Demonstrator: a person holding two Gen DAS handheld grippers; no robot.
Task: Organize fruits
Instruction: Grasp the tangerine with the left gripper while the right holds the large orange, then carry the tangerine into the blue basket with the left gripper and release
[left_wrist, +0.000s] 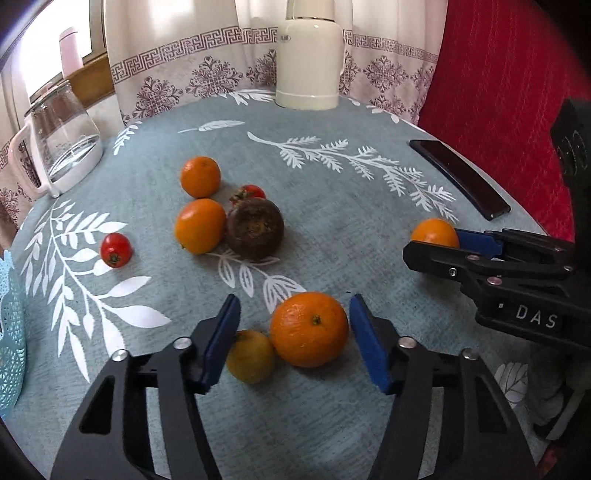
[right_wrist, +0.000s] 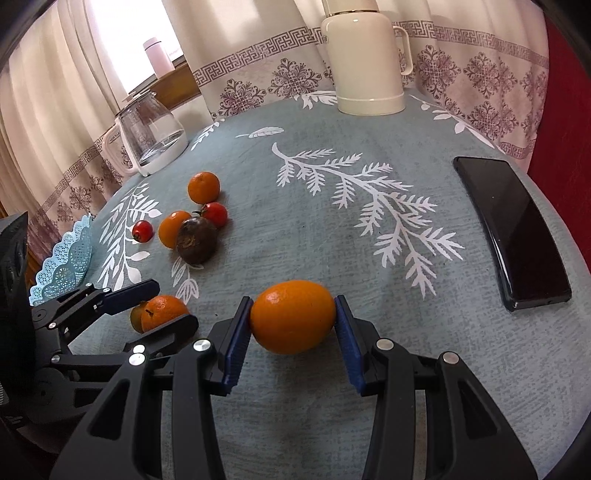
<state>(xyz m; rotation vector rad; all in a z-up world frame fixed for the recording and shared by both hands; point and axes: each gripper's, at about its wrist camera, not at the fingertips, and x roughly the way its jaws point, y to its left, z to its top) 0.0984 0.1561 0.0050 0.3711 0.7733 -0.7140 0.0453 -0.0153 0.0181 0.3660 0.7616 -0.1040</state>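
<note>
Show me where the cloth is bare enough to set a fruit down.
The widest bare patch lies between the fruit cluster around the dark fruit and the phone, running back to the white jug. Crowded: the cluster, and near the left tongs, open around an orange beside a yellow fruit. The right tongs grip another orange.

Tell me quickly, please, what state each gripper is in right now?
Left gripper: open, its pads either side of an orange, not clamped.
Right gripper: shut on another orange, both pads pressing its sides.
</note>
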